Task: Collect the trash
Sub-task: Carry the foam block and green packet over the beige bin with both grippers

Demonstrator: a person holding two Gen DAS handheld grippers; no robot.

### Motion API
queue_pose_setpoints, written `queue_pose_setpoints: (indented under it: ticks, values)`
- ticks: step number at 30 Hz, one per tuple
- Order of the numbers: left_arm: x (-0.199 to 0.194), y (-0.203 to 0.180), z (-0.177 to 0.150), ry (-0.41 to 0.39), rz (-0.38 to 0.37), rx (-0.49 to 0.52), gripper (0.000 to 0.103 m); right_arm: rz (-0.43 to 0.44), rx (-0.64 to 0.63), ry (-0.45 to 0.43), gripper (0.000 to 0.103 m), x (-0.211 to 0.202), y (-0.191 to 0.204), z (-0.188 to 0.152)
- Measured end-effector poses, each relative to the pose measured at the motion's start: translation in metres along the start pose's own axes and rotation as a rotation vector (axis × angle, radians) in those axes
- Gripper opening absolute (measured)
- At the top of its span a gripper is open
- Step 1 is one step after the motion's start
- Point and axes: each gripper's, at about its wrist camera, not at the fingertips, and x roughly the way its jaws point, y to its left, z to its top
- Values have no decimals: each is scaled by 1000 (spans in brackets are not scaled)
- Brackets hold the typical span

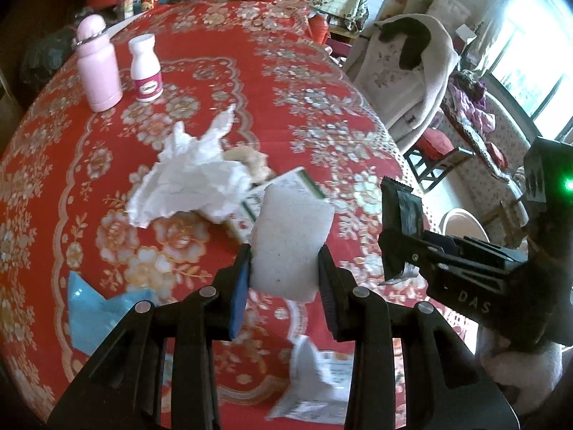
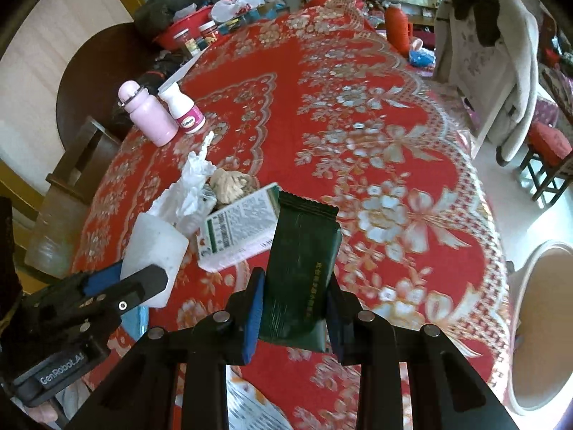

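Observation:
My left gripper (image 1: 283, 261) is shut on a white foam block (image 1: 290, 240), held above the red floral tablecloth (image 1: 322, 89); the same foam block (image 2: 154, 247) shows at the left of the right wrist view. My right gripper (image 2: 293, 308) is shut on a dark green snack wrapper (image 2: 304, 268), also seen as a dark wrapper (image 1: 403, 208) at the right of the left wrist view. On the cloth lie crumpled white tissue (image 1: 193, 175), a beige crumpled wad (image 2: 229, 182) and a green-and-white carton (image 2: 240, 229).
A pink bottle (image 1: 98, 68) and a white bottle (image 1: 145, 68) stand at the far left. Blue plastic (image 1: 96, 308) and a printed paper scrap (image 1: 315, 387) lie near the front edge. A white bin (image 2: 540, 326) stands on the floor right; a coat-draped chair (image 2: 497, 61) behind.

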Motion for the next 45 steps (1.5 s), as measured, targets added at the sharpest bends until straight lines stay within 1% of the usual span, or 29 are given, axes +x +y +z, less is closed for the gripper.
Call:
queue_pose_setpoints:
  ticks: [7,15,27,36,40,45]
  values:
    - [5,-49,-7,0,-11,40,33,-20,35,-11,30,-28,-43,-16]
    - [15,-111,-9,2,-52,108,33,-60,87,-34,30,-59,-91,-34]
    - [34,-196,-21,32,-116,220,33,-141,231,-60,30,-99,-176,-71]
    - [57,-253,-32,80,-173,270,33,-198,338,-65,30,-122,-243,-96]
    - [73,-275,-38,117,-205,275,33,-216,368,-60,30,-128,-264,-105]
    - [91,-297,-42,147,-219,280,33,-230,397,-52,30,-132,-288,-113]
